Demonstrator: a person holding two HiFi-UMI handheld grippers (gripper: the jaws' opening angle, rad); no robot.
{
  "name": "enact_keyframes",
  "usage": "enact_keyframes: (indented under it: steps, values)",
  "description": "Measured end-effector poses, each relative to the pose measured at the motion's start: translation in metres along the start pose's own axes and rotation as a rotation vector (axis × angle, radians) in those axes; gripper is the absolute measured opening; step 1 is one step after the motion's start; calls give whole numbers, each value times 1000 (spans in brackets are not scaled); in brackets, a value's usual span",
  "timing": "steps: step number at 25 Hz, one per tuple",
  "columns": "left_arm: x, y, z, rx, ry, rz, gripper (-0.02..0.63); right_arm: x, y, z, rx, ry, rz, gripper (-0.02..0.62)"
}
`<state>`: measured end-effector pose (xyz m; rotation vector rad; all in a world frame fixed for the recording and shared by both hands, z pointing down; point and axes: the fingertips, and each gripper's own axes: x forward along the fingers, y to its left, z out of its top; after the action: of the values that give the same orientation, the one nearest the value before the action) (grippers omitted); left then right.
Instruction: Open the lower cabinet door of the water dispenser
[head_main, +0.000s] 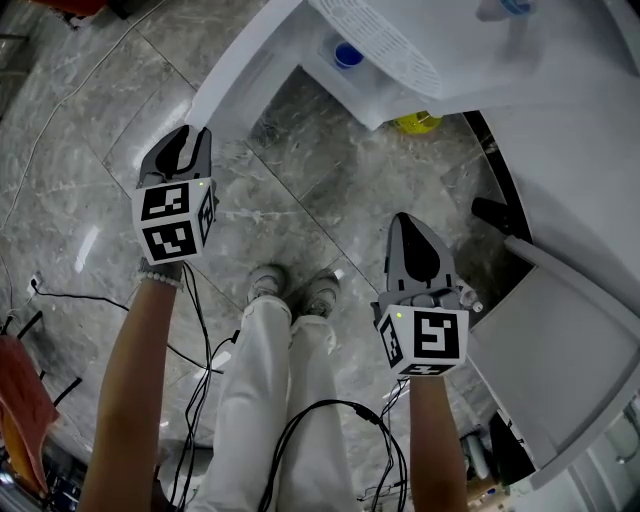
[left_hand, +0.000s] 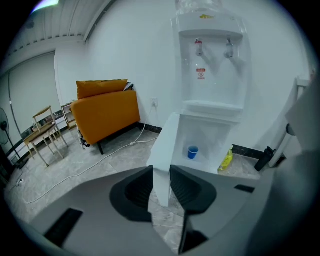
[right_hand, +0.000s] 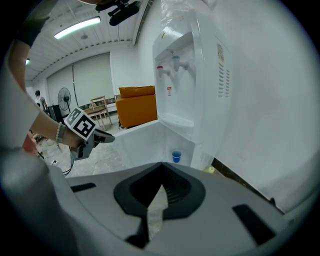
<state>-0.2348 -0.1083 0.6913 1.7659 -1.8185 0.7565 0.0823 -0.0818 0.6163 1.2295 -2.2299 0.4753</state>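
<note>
Over the marble floor (head_main: 90, 110) we judged the door (head_main: 245, 60) light, stiff, best gripped at its free edge; left hand-held gripper (head_main: 190, 137) ajar and empty, right hand-held gripper (head_main: 407, 225) closed

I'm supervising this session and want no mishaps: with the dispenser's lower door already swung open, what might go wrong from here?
The left gripper, jaws apart and empty, sits close by the free edge of the white cabinet door; a bump may swing the door back shut. Also, black cables trail over the grey marble floor around the person's shoes; a step back may snag them.
</note>
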Motion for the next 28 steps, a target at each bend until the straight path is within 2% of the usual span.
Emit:
enact_keyframes:
  steps: [8, 14, 18, 21, 24, 28]
  values:
    - [14, 41, 7, -57, -26, 71, 89, 0, -1, -3, -8, 6, -11, 4]
    - [26, 63, 13, -6, -48, 94, 80, 2, -1, -3, -11, 1, -16, 4]
    - [28, 70, 17, -10, -46, 94, 83, 1, -1, -2, -6, -3, -22, 3]
    - [17, 68, 15, -19, -46, 85, 64, -5, 1, 1, 2, -7, -29, 4]
    - [-5, 61, 12, -36, -39, 68, 18, -16, 1, 10, 15, -15, -41, 3]
    - [-45, 40, 17, -12, -16, 23, 12, -34, 2, 29, 40, -27, -49, 4]
